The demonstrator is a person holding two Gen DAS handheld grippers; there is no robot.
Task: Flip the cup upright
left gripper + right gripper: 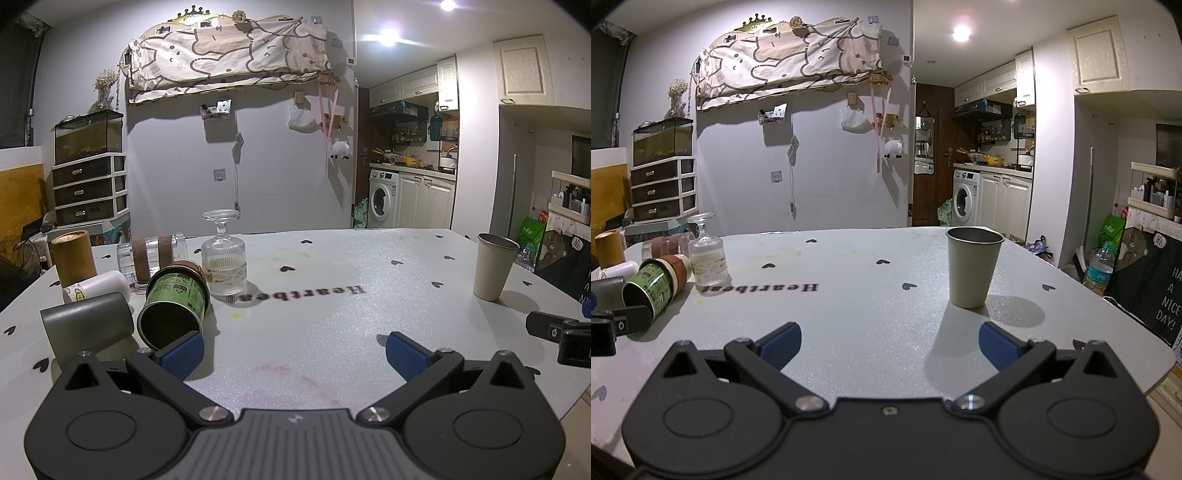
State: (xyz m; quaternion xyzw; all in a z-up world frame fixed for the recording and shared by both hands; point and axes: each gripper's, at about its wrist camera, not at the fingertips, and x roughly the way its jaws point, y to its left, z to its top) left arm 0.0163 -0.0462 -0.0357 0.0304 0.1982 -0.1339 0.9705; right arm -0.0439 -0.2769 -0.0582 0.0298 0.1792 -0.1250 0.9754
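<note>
A beige metal cup stands upright on the white table, mouth up; it also shows at the right in the left wrist view. My right gripper is open and empty, a short way in front of and left of that cup. My left gripper is open and empty; its left fingertip sits just in front of a green cup lying on its side with its mouth toward me. A grey cup lies on its side to the left of it.
An upturned stemmed glass stands behind the green cup, with a clear box, a white cup lying down and a brown cylinder. The right gripper's tip shows at the right edge. The table's edge falls off at the right.
</note>
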